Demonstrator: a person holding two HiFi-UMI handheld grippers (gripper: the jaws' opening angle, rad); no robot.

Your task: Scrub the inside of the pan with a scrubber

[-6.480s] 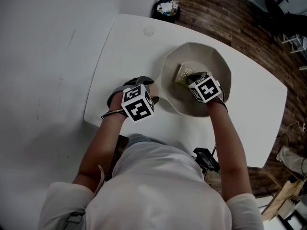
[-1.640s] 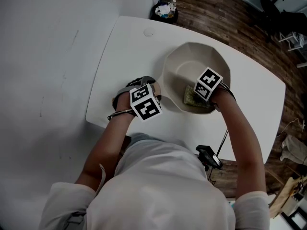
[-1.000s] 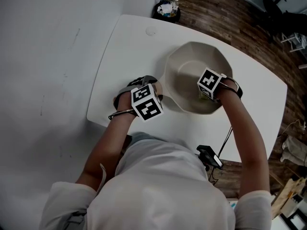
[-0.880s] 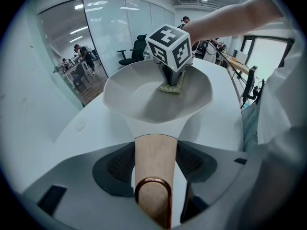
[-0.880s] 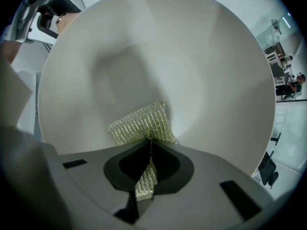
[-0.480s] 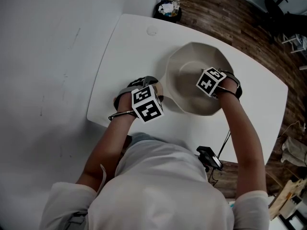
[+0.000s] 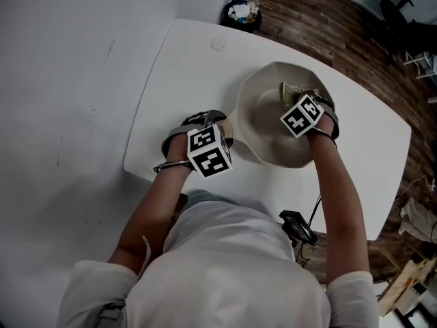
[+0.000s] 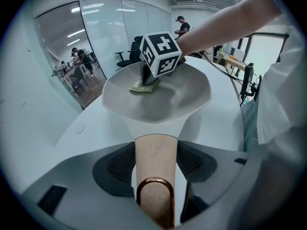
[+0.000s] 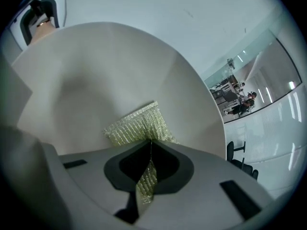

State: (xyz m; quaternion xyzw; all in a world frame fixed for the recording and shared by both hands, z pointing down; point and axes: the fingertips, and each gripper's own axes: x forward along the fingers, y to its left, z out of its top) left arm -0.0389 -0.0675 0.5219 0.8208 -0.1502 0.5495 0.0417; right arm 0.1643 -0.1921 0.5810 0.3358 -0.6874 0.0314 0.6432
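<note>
Scrubber [image 9: 136,123], a yellow-green mesh pad, is pinched by one edge between the fingers of the right gripper [image 9: 149,145]. They are closed tight on it, and the rest of the pad fans out ahead of them onto the pale inner wall of the pan [image 9: 96,66]. Seen from the head view, the pad [image 7: 289,91] lies at the far side of the bowl, just beyond the right gripper [image 7: 296,100]. About a second and a half ago it was at the near wall, close to the person. Whether it presses flat on the surface is hard to judge from here, though it appears to touch.

The left gripper [image 8: 154,150] has not shifted. Its fingers are clamped on either side of the wooden handle [image 8: 154,162], whose copper hanging loop [image 8: 154,195] sits nearest the camera.

The pan [image 7: 263,128] rests on the white desk [image 7: 184,67]. Its long axis runs from the handle in the left gripper [image 7: 213,127] across to the bowl on the person's right.
</note>
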